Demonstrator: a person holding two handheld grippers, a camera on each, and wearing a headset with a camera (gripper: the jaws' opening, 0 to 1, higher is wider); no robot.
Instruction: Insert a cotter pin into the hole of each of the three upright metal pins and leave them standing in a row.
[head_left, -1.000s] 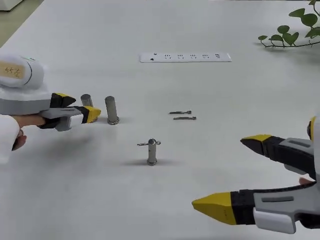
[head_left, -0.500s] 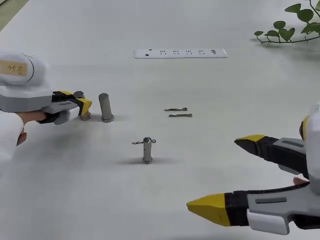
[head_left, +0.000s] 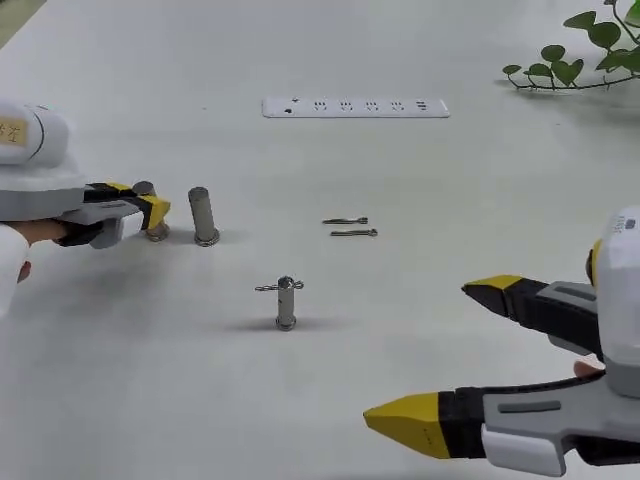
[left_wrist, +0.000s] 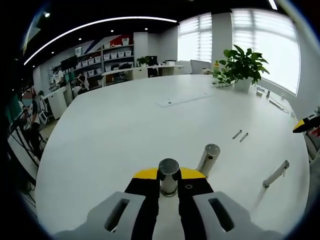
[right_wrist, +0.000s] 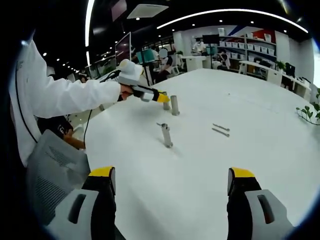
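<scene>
Steel pin half hidden by yellow tips

Left gripper (head_left: 152, 210) clenches the leftmost pin (left_wrist: 169, 172), masking its shaft in the head view. Second pin (head_left: 202, 214) stands just beside it. Third pin (head_left: 286, 303), with a cotter pin (head_left: 270, 288) through it, stands apart. Two loose cotter pins (head_left: 345, 221) lie on the table (head_left: 450, 180). Right gripper (head_left: 416, 353) has its jaws spread wide.

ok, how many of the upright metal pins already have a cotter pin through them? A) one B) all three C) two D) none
A: the front metal pin has a cotter pin through its top; the pin held in the left tongs and the neighbouring pin stand bare, with two loose cotter pins on the table.
</scene>
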